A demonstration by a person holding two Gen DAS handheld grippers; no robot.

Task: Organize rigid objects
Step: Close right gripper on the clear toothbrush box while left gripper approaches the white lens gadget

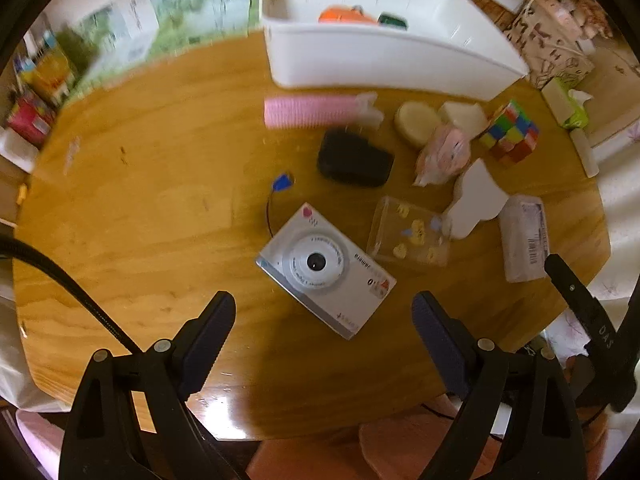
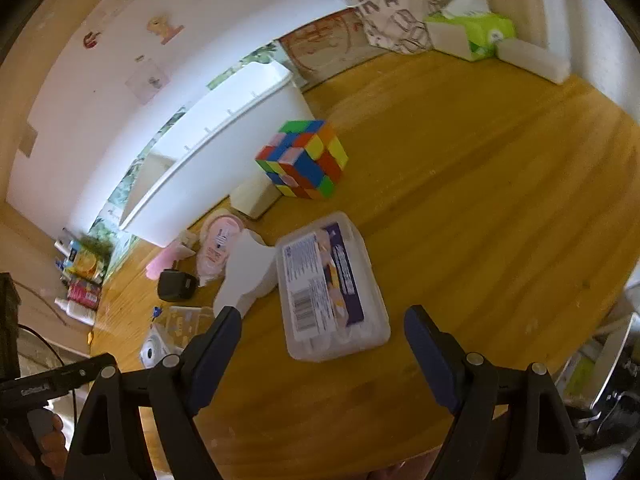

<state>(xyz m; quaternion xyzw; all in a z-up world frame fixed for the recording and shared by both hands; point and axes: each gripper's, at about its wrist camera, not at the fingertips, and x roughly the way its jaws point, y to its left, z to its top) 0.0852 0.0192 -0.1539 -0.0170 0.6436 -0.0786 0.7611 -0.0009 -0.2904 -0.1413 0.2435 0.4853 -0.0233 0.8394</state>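
A small white camera [image 1: 325,270] lies lens-up on the round wooden table [image 1: 152,184], just ahead of my left gripper [image 1: 323,312], which hangs open above it with nothing between its fingers. My right gripper [image 2: 323,324] is open too, pointing down at a clear plastic case [image 2: 332,286] with a purple label. Beyond that case stands a colour cube [image 2: 304,158]. A white bin [image 1: 384,52] at the table's far side holds an orange item [image 1: 344,14] and a green one. The same bin [image 2: 224,148] shows in the right wrist view.
Scattered on the table are a pink roll [image 1: 308,110], a black pouch [image 1: 354,158], a round cream disc [image 1: 416,122], a clear sticker box [image 1: 408,232], a white bottle [image 1: 476,200] and a pink packet [image 1: 440,156]. A tissue box [image 2: 472,34] and printed bag [image 2: 404,4] stand behind.
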